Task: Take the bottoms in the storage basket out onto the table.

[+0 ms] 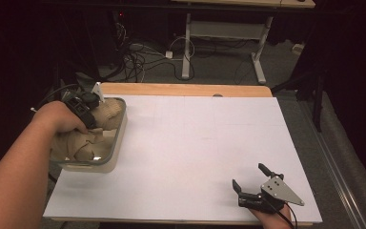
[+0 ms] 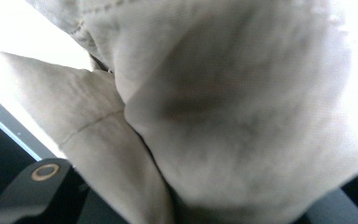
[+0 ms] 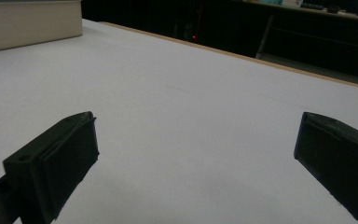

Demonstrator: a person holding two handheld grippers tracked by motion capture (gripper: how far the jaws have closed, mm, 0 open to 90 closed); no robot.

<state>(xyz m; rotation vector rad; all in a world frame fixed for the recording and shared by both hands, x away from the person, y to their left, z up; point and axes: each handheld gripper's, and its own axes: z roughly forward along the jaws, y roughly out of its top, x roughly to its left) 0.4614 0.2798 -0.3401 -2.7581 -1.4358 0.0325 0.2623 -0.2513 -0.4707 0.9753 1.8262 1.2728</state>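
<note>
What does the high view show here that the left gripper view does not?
High view alone: the clear container holding the beige cloth, the white table top, the left gripper reaching into that container, and the right gripper open near the table's front right. Left gripper view alone: the cloth's seams and folds close up, pressed against the camera. Both share the cloth, though whether the left gripper has closed on it cannot be told.

Dim lab, cable tangle (image 1: 136, 59) on floor (desk frame (image 1: 224, 31) behind), white worktable (image 1: 195, 152)
</note>
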